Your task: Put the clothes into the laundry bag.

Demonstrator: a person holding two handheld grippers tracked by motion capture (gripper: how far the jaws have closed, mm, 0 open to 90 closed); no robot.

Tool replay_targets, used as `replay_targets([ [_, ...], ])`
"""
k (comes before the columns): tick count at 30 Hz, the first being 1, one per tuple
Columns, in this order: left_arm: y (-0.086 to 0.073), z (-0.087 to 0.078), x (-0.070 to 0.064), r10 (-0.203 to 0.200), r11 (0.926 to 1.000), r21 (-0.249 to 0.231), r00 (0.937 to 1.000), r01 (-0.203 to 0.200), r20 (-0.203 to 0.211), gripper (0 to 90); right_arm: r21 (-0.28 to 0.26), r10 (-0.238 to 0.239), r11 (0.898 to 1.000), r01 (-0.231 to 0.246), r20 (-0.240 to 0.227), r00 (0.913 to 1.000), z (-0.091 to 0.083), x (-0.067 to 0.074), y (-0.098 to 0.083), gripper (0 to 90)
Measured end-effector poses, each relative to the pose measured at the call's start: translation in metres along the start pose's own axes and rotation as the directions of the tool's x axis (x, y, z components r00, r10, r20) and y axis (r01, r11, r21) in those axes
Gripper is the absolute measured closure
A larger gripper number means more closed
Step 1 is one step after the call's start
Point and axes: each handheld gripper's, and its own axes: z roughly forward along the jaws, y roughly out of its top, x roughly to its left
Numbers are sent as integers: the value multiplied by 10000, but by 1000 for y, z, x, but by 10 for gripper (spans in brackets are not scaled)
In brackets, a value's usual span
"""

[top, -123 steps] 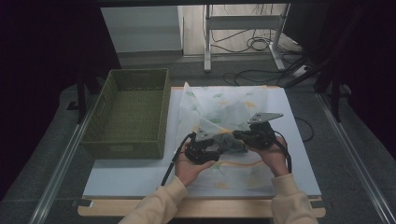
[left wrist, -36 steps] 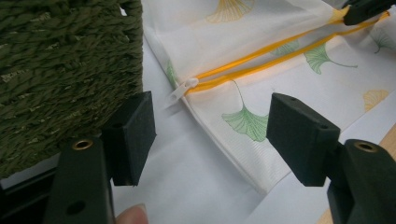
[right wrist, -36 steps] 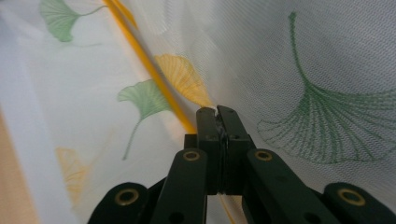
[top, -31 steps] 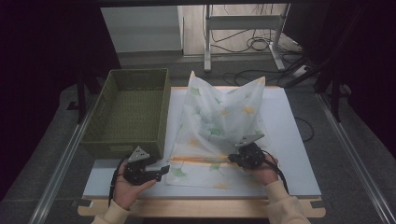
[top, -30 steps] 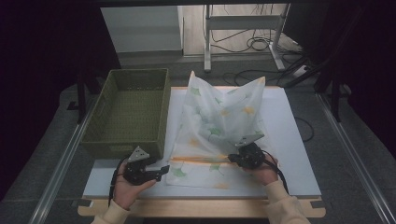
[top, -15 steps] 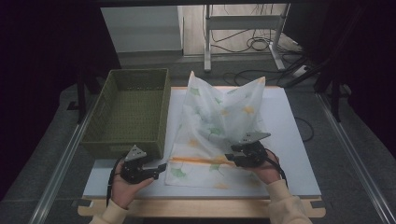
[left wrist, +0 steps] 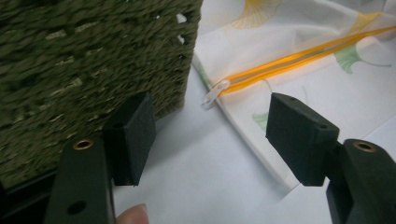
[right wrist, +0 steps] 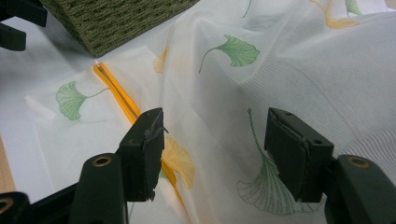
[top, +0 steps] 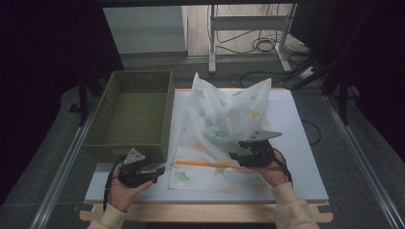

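Note:
A white mesh bag [top: 224,119] printed with green and yellow leaves lies on the white board, its far part bunched up. An orange zipper [top: 205,164] runs across its near end. My left gripper [top: 160,169] rests open at the bag's left corner, and its white zipper pull [left wrist: 214,92] lies just beyond the jaws of my left gripper [left wrist: 210,126]. My right gripper [top: 234,156] hovers over the bag's right half. The jaws of my right gripper [right wrist: 212,149] have just been opening. The fabric [right wrist: 303,70] lies beneath them and neither pad touches it.
A green woven basket [top: 126,145] stands on the left of the board, close beside the left gripper; its wall [left wrist: 93,51] is right next to the left jaw. The white board [top: 296,124] lies on a wooden table edge. Cables and a metal stand are on the floor behind.
The right gripper's jaws have gone from shut to wide apart, and the hand has lifted slightly off the bag. The left gripper and the bag have stayed in place.

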Motion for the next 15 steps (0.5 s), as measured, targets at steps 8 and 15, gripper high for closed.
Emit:
replay_targets([
  [8, -6, -4, 8, -205, 9998, 50, 9997, 206, -129, 317, 74, 10, 10000, -9, -127, 9999, 5, 6, 4, 374],
  [15, -9, -4, 11, -265, 9995, 136, 9990, 270, -354, 321, 76, 80, 9999, -79, -246, 9997, 12, 11, 8, 373],
])
